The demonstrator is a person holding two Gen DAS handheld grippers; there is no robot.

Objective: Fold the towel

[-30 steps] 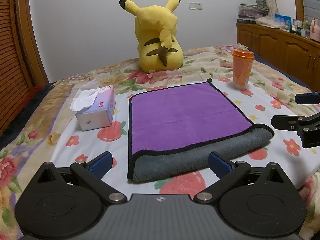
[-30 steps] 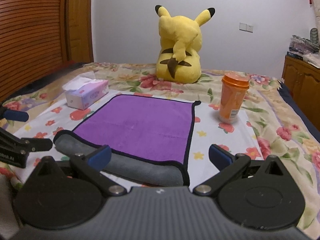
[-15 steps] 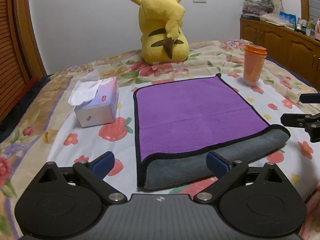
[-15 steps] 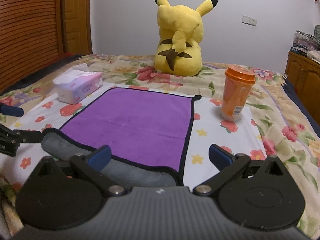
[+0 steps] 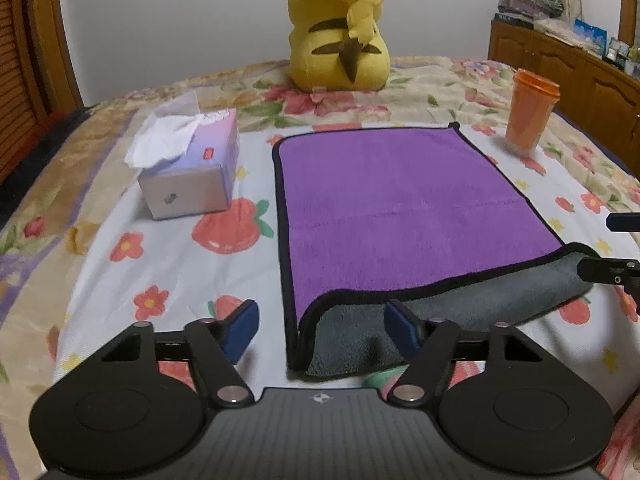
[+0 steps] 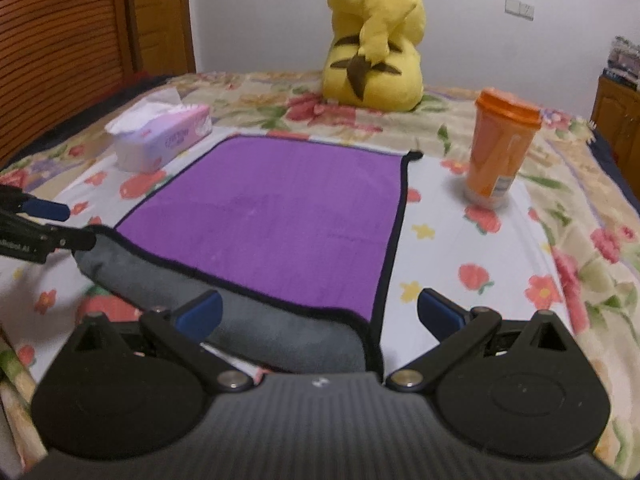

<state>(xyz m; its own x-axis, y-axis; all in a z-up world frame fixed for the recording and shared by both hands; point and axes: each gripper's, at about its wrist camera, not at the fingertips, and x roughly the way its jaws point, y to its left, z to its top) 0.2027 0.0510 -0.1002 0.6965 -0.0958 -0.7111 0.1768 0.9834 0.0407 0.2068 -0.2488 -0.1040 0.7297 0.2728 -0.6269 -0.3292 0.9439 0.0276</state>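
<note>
A purple towel [image 5: 404, 204] with a black hem and a grey underside lies folded on the flowered bedspread; it also shows in the right wrist view [image 6: 280, 216]. Its grey folded edge [image 5: 420, 316] faces me. My left gripper [image 5: 320, 328] is open, its fingers either side of the towel's near left corner. My right gripper [image 6: 320, 316] is open, its fingers either side of the near right corner. Each gripper shows at the edge of the other's view, the right one [image 5: 616, 248] and the left one [image 6: 36, 228].
A tissue box [image 5: 192, 176] stands left of the towel, also in the right wrist view [image 6: 160, 140]. An orange cup [image 5: 528, 116] stands to the right, also in the right wrist view [image 6: 500, 152]. A yellow plush toy [image 5: 340, 32] sits behind. A wooden cabinet [image 5: 568, 68] runs along the right.
Both grippers have moved forward and down toward the towel's near folded edge, which now lies between their open fingers. The towel has not moved.
</note>
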